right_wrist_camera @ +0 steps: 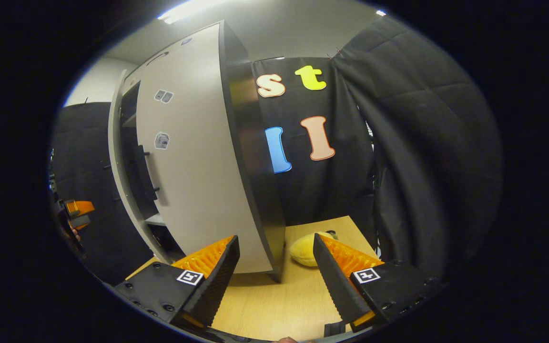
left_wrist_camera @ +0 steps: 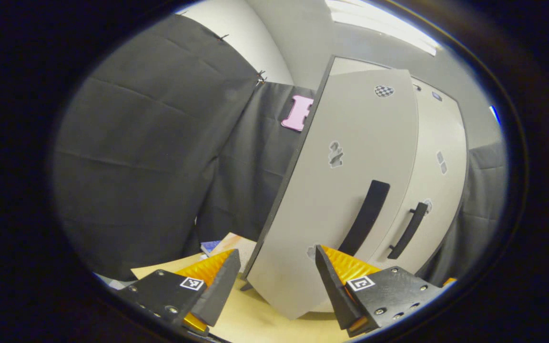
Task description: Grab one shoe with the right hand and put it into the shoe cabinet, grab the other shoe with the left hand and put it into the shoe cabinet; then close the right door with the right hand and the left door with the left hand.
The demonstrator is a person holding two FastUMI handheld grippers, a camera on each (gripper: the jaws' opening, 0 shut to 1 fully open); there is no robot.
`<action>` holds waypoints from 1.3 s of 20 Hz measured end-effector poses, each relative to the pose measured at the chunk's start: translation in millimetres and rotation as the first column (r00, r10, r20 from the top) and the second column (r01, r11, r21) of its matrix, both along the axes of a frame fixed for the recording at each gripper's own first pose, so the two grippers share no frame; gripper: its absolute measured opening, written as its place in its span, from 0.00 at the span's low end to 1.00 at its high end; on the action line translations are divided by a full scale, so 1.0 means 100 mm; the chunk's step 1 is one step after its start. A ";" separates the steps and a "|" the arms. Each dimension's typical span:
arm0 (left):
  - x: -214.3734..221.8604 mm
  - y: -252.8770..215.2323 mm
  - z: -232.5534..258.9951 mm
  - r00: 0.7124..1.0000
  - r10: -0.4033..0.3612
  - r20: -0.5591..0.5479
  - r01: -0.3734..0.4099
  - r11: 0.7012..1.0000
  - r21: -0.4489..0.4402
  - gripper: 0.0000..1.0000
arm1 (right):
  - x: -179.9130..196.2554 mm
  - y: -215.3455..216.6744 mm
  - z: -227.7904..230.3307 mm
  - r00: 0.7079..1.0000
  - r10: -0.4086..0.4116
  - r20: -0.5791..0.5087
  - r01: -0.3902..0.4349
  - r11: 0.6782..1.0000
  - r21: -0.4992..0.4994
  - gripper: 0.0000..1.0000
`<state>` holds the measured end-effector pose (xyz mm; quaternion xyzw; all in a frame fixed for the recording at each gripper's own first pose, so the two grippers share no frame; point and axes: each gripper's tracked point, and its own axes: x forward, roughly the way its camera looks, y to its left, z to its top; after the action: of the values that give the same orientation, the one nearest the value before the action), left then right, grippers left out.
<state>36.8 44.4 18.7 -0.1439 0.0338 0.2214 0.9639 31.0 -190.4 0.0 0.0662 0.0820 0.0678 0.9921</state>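
- Both our tongs stand released with nothing between the fingers: left tongs (left_wrist_camera: 274, 281), right tongs (right_wrist_camera: 274, 271), each above the bench (right_wrist_camera: 274, 305).
- Ahead of our left tongs, we see the shoe cabinet (left_wrist_camera: 441, 143), its left door (left_wrist_camera: 341, 190) ajar.
- Ahead of our right tongs, the right door (right_wrist_camera: 193, 166) looks nearly closed.
- Beside the cabinet, a yellow object (right_wrist_camera: 305, 250) rests on the bench.

yellow object (right_wrist_camera: 309, 248) (beside cabinet (right_wrist_camera: 198, 181)) partly hidden.
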 end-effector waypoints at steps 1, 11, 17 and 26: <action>-0.11 -0.02 -0.01 1.000 -0.003 -0.021 0.003 1.000 0.027 0.92 | -0.01 -0.01 -0.02 1.000 0.007 0.004 -0.007 1.000 0.005 0.98; -0.13 0.26 0.44 0.993 -0.104 0.051 0.094 0.982 0.166 0.92 | 0.07 0.38 0.19 0.997 -0.038 0.074 0.044 0.996 -0.077 0.98; -0.03 0.50 0.63 0.981 -0.166 0.098 0.138 0.960 0.245 0.92 | 0.13 0.93 0.56 0.987 -0.062 0.149 0.075 0.994 -0.078 0.98; 0.22 0.85 0.61 0.963 -0.250 0.097 0.215 0.936 0.280 0.89 | 0.19 1.42 0.76 0.975 -0.088 0.206 0.112 0.988 -0.108 0.98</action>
<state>58.4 129.5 80.0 -0.0220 -0.0431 0.0982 0.9940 49.6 -48.2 75.6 0.0037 -0.0178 0.0188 0.9997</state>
